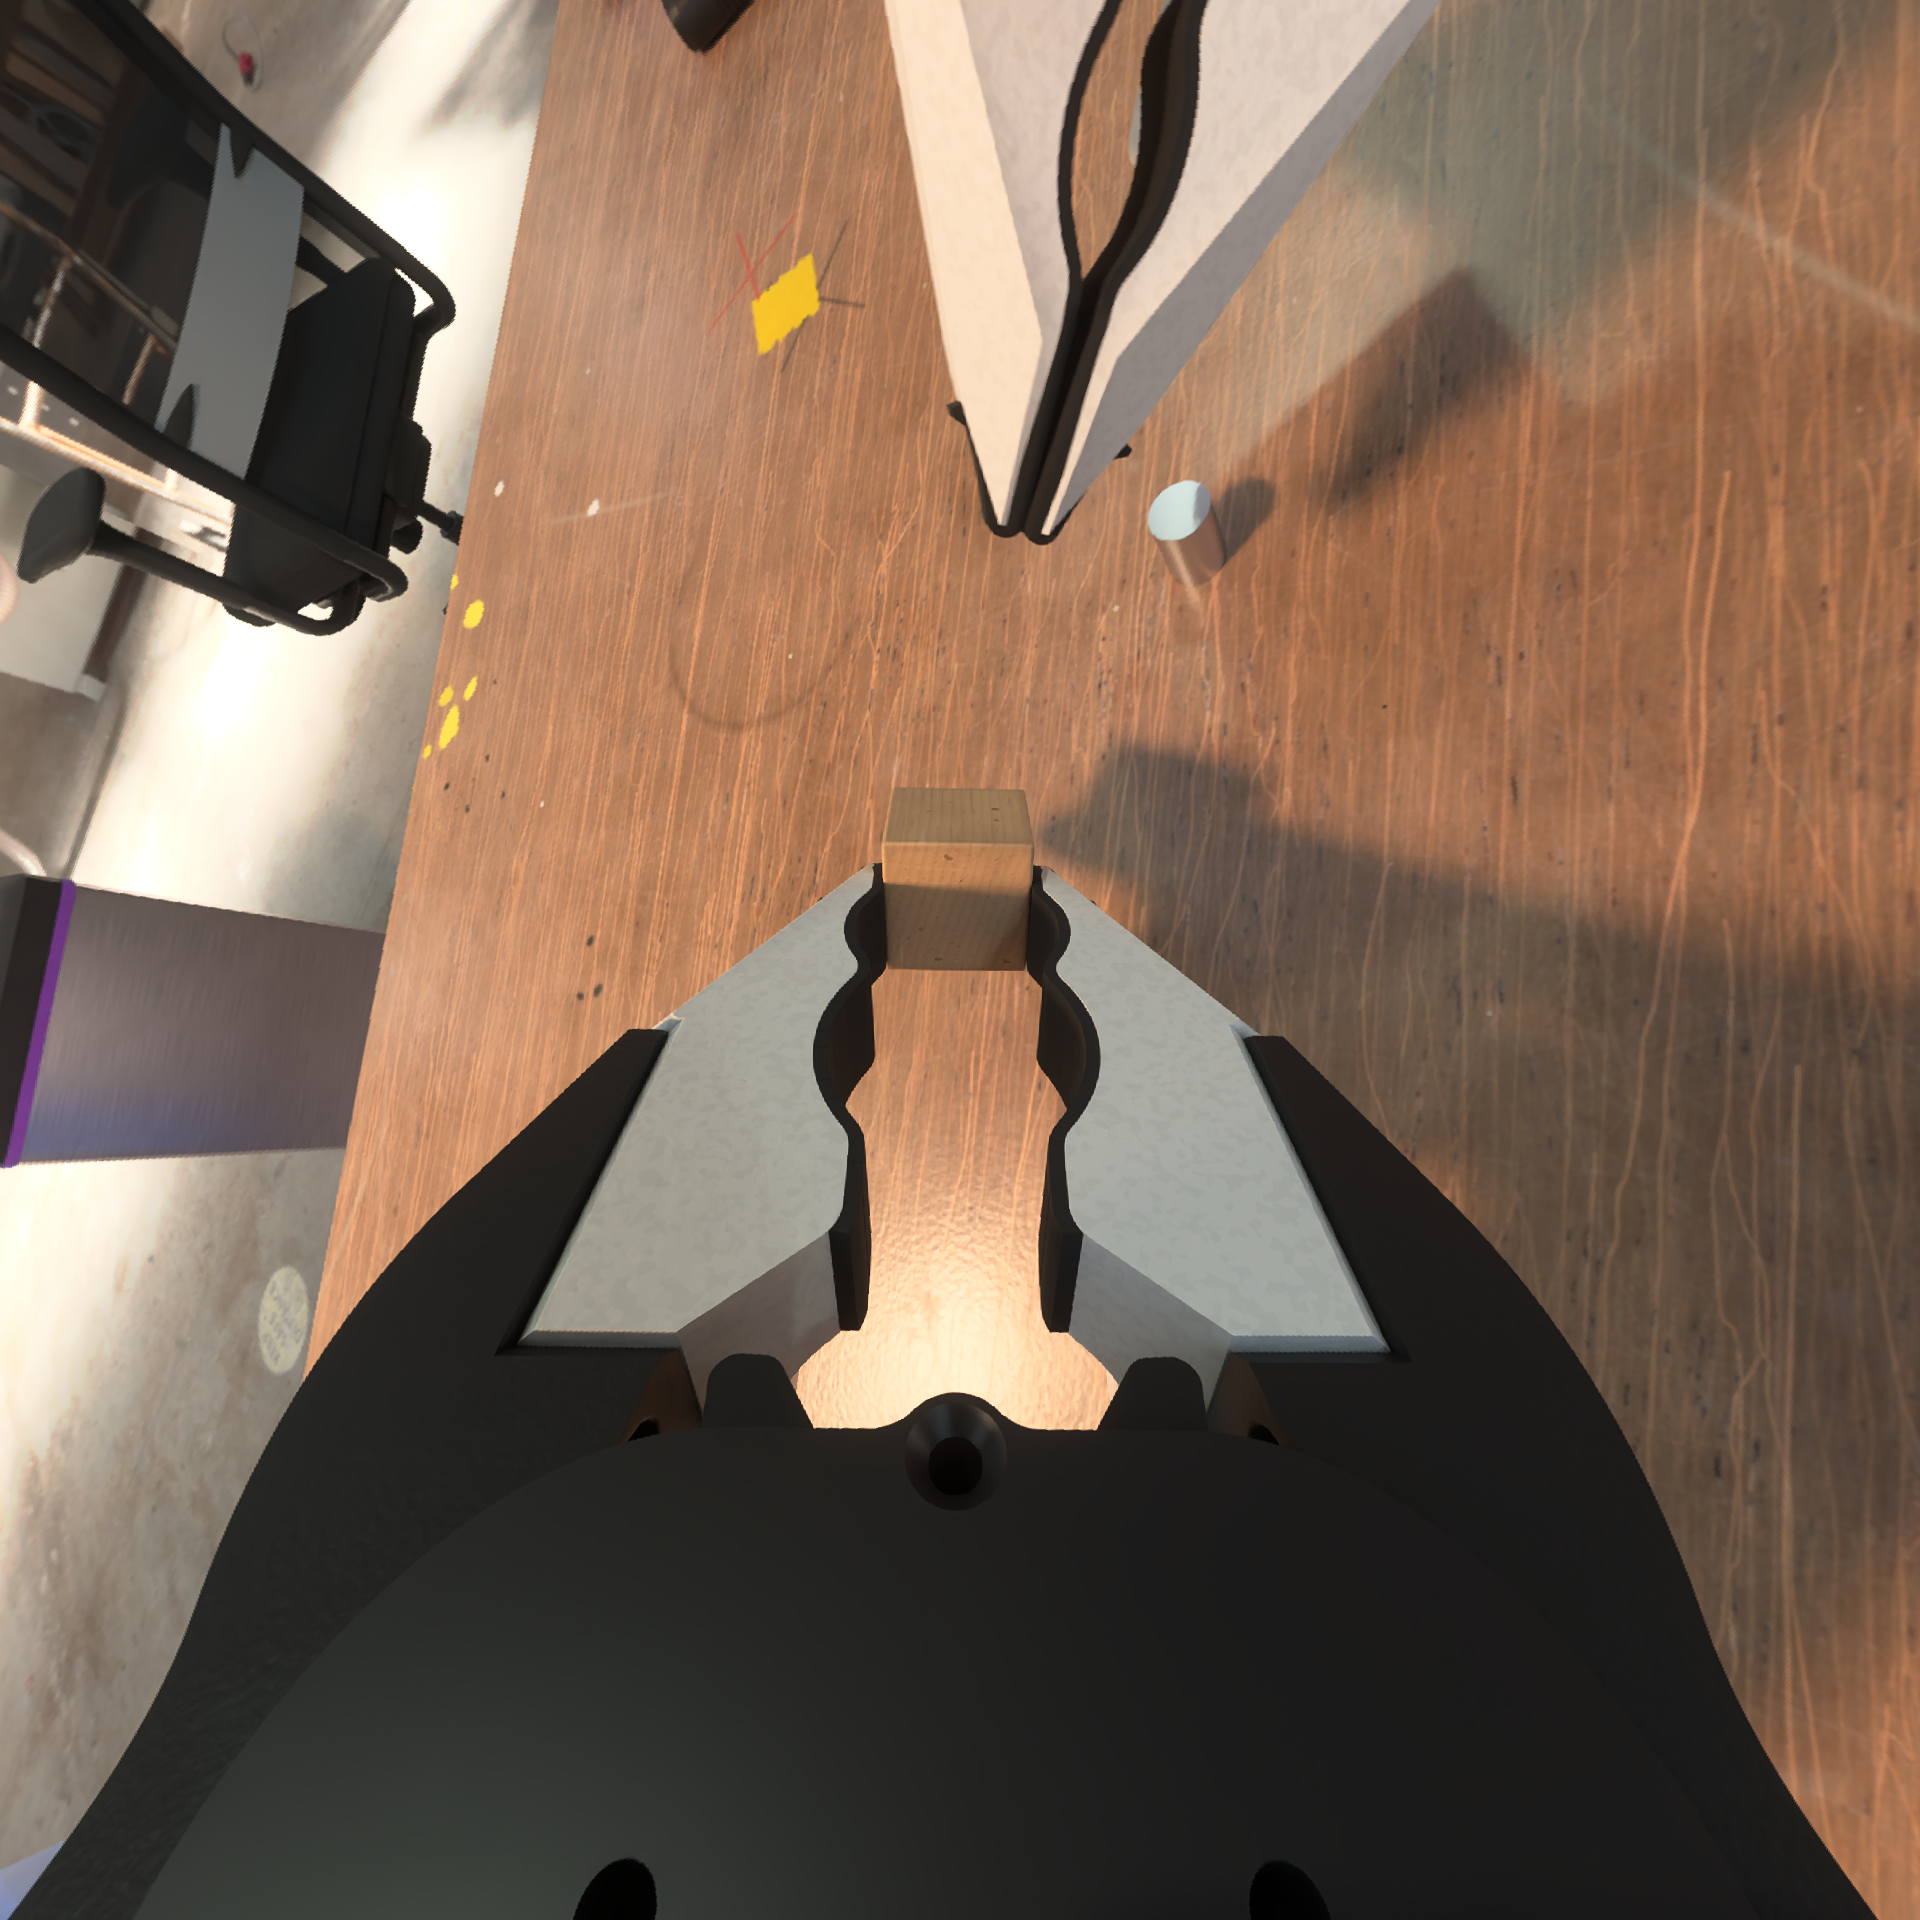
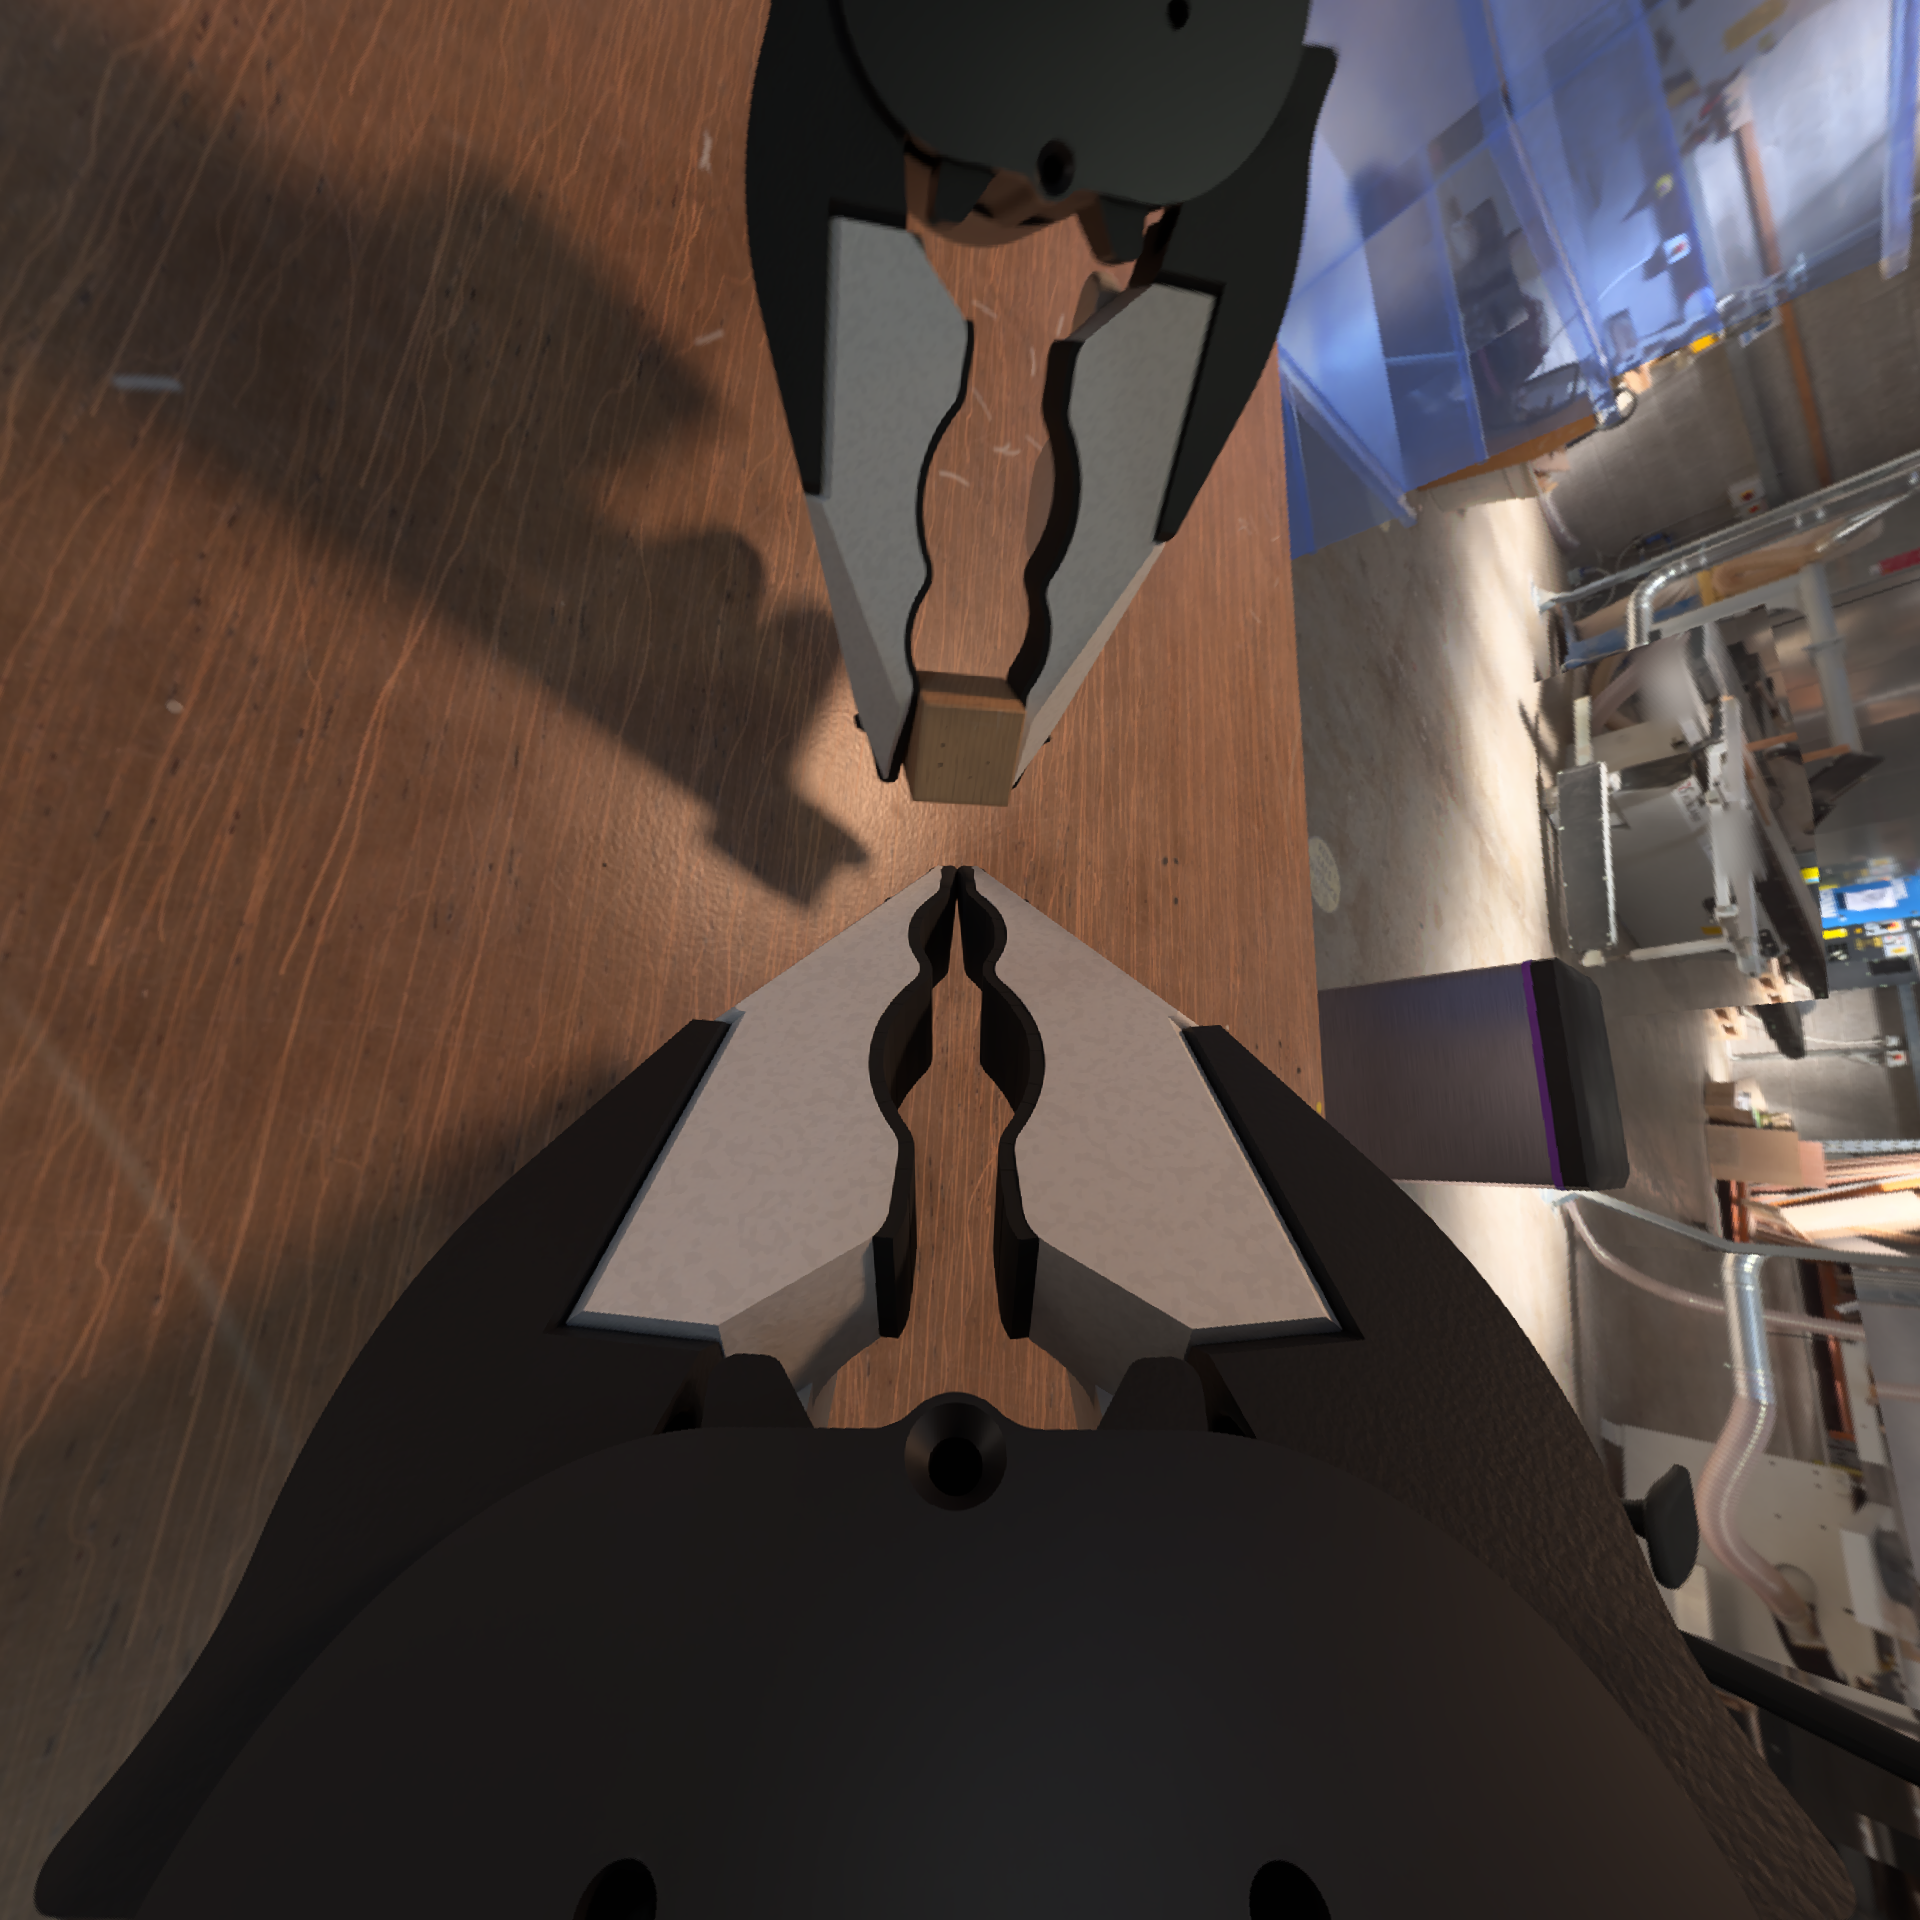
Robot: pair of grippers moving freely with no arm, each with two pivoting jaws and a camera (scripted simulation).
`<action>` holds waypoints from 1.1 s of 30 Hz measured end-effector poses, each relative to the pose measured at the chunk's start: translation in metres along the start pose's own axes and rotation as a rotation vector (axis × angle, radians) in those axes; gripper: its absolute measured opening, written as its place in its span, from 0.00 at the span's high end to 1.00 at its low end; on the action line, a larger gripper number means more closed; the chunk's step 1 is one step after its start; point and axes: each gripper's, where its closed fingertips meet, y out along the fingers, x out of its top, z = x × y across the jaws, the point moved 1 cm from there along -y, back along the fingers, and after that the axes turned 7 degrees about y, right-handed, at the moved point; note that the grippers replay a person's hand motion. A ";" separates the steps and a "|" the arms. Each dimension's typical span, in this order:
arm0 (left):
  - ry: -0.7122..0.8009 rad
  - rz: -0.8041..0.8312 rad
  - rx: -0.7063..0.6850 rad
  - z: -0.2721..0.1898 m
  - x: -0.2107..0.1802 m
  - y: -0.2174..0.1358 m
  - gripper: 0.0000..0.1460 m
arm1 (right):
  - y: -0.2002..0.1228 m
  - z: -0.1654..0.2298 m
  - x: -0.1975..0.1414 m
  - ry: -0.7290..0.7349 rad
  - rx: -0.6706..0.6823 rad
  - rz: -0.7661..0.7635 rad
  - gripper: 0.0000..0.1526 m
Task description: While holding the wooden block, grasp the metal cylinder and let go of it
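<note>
Over wooden table (image 1: 1455, 1039), left tool (image 1: 956, 883) grips unmarked wooden block (image 1: 956, 883).

Left gripper (image 1: 956, 883) clamped on wooden block (image 1: 956, 894) at the fingertips, above the wooden table (image 1: 727, 623). Beyond the block and to its right, metal cylinder (image 1: 1187, 530) upright on the table. Right gripper (image 1: 1023, 525) just left of the cylinder, fingers nearly together, apart from it. Yellow patch (image 1: 784, 303) farther beyond the block, to its left.
</note>
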 end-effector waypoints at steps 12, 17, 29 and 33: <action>-0.015 0.009 -0.027 -0.005 0.006 0.001 0.82 | 0.002 0.013 0.005 -0.003 0.056 0.004 0.94; -0.012 0.009 -0.044 -0.008 0.005 0.000 0.82 | 0.002 0.015 0.003 -0.014 0.066 0.032 0.95; -0.023 -0.042 -0.069 -0.010 0.007 0.000 0.82 | 0.000 0.014 0.002 0.001 0.092 0.027 0.96; -0.021 -0.057 -0.077 -0.011 0.009 0.000 0.82 | -0.001 0.015 0.002 -0.002 0.105 0.028 0.96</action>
